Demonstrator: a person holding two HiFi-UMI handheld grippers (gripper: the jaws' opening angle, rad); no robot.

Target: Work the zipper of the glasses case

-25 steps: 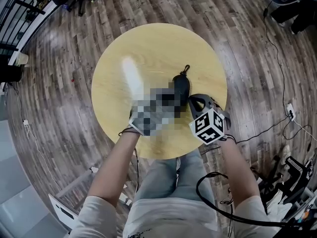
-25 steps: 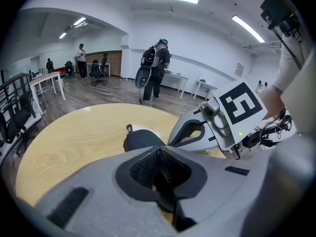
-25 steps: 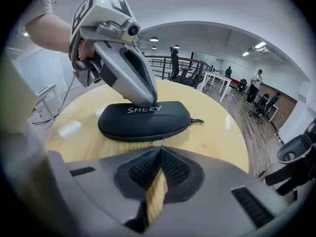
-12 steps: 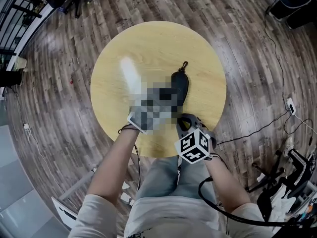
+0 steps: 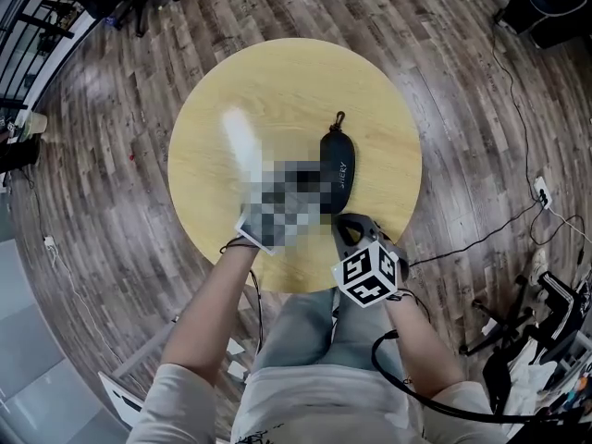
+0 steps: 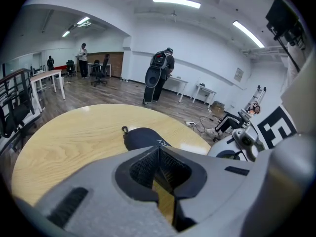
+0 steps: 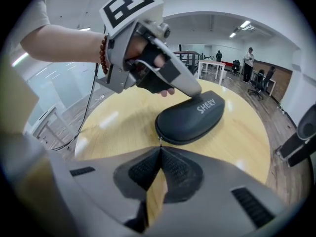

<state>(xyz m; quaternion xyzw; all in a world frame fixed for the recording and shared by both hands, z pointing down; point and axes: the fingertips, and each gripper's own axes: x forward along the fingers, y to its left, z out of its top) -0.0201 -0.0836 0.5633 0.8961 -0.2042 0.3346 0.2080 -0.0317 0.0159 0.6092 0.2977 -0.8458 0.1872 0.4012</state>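
One table point(image 5: 277, 91), one glasses case point(image 5: 336, 163), two claws point(image 6: 159, 149) point(image 7: 160, 149).

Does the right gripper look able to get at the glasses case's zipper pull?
Likely yes: the right gripper, jaws together, sits right at the zipper pull at the near end of the glasses case, with nothing between.

The glasses case point(image 5: 337, 170) is matt black with a metal-looking zipper pull point(image 7: 160, 138); the round table point(image 5: 277, 91) is pale, faintly glossy wood.

Round wooden table point(image 5: 277, 91) on grey plank floor point(image 5: 111, 202), white walls point(image 6: 197, 43), ceiling strip lights point(image 6: 176, 2).
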